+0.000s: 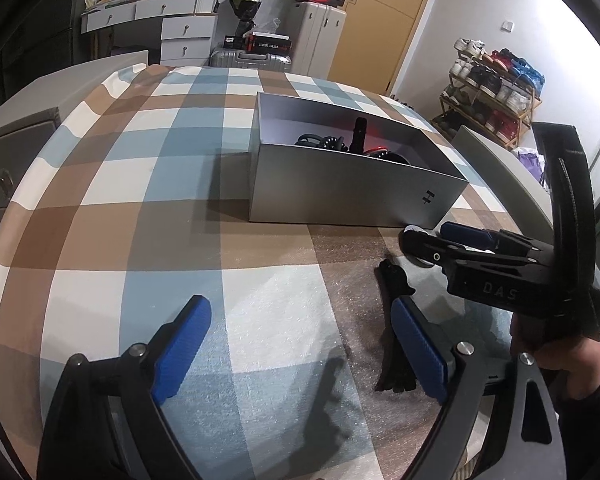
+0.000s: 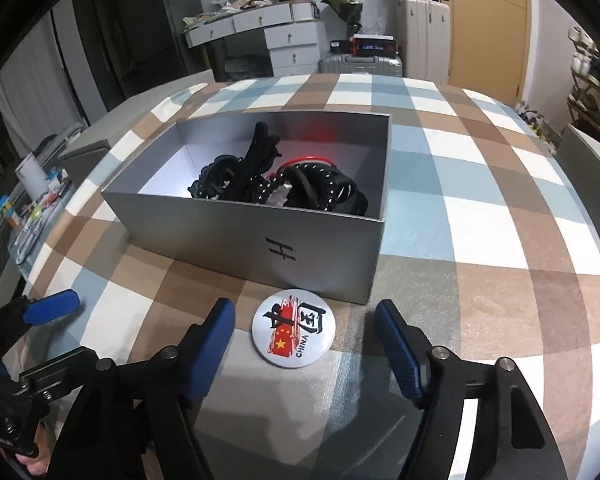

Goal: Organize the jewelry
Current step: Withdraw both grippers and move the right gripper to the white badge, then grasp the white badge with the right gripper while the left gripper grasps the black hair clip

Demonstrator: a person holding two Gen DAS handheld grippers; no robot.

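A silver open box (image 2: pixel 260 236) stands on the checked tablecloth and holds black hair clips, dark bead bracelets (image 2: pixel 276 184) and a red bangle (image 2: pixel 308 159). It also shows in the left wrist view (image 1: pixel 340 196). A round badge (image 2: pixel 294 328) with a red flag and "CHINA" lies flat in front of the box, between the open fingers of my right gripper (image 2: pixel 304 344). My left gripper (image 1: pixel 300 344) is open and empty over the cloth. A black hair clip (image 1: pixel 394 320) lies by its right finger. The right gripper (image 1: pixel 420 240) shows at the right of the left wrist view.
The table (image 1: pixel 120 208) is covered by a blue, brown and white checked cloth. Behind it are a white dresser (image 1: pixel 168 20), suitcases (image 2: pixel 360 65) and a wooden door. A shoe rack (image 1: pixel 492 92) stands at the right. Clutter lies on a low surface at the left (image 2: pixel 32 200).
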